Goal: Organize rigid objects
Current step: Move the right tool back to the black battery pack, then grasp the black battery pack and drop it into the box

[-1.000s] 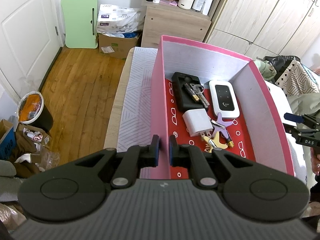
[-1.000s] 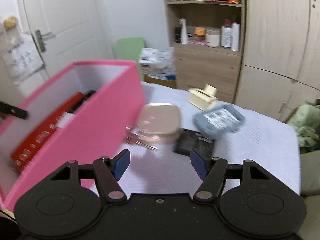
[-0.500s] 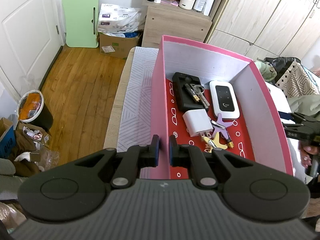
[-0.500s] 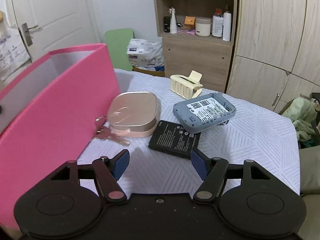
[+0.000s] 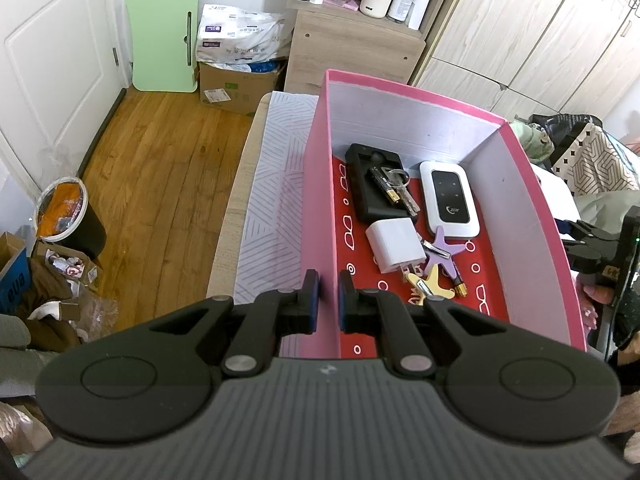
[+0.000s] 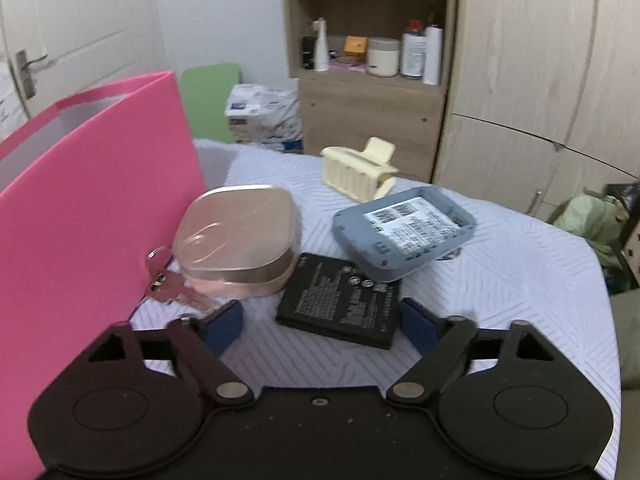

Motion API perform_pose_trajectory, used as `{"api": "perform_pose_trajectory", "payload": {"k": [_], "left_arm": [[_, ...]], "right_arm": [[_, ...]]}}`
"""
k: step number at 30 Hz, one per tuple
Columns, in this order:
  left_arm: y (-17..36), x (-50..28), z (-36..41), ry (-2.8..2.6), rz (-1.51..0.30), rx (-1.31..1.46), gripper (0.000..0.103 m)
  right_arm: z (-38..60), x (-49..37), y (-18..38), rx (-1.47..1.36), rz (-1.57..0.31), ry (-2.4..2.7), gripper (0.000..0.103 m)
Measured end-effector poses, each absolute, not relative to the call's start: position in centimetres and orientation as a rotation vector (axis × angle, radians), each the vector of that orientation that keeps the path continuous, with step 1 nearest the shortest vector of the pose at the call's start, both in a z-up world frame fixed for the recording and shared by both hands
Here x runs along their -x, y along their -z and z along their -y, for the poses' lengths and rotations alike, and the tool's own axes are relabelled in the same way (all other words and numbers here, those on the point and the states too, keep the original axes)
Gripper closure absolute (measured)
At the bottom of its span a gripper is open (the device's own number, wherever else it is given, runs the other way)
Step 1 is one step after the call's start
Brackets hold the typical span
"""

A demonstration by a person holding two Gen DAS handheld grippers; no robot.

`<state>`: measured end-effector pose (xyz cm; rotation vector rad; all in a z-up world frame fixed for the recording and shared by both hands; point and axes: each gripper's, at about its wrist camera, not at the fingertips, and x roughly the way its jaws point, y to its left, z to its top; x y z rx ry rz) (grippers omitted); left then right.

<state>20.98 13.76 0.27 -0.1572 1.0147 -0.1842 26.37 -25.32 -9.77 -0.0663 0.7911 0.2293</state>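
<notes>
My left gripper (image 5: 328, 295) is shut on the near left wall of the pink box (image 5: 318, 216). Inside lie a black case (image 5: 368, 188) with keys, a white router (image 5: 449, 199), a white charger (image 5: 395, 245) and star-shaped clips (image 5: 438, 254). My right gripper (image 6: 320, 322) is open, low over the table, its fingers either side of a black battery (image 6: 340, 300). Ahead lie a rose-gold case (image 6: 240, 236), keys (image 6: 168, 284), a grey router cover (image 6: 404, 228) and a cream hair claw (image 6: 360, 170). The pink box also shows in the right wrist view (image 6: 88, 216).
The white patterned tablecloth (image 6: 500, 280) covers the table; its left edge drops to the wood floor (image 5: 160, 168). A wooden shelf unit (image 6: 368, 92) and wardrobes stand behind. A bin (image 5: 66, 212) and cardboard boxes sit on the floor at left.
My right gripper has swung right, away from the pink box, and come down towards the black battery, which now lies between its open fingers. The left gripper has kept its hold.
</notes>
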Motion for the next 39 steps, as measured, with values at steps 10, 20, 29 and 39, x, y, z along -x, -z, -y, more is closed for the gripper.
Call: {"api": "perform_pose_trajectory", "payload": {"k": [10,20,29,39], "left_arm": [[-0.3,-21.0,-13.8,0.186,-1.016,0.161,0.095],[-0.4,-20.9,-13.9,0.187,-1.01,0.16,0.095],[-0.3,-20.6,-14.4,0.197,-0.985,0.19,0.093],[-0.2,-20.5,-14.6,0.212,-0.978,0.191,0.093]], "right_arm": [[26.3,-25.2,8.9,0.026,-0.844,-0.268,0.033],[27.4,-23.6,6.6,-0.047,-0.846,-0.257,0.033],[26.1,-21.8,2.3,0.01,-0.761,-0.307,0.034],[21.6,-19.1,-4.3,0.102,-0.622,-0.481,0.034]]}}
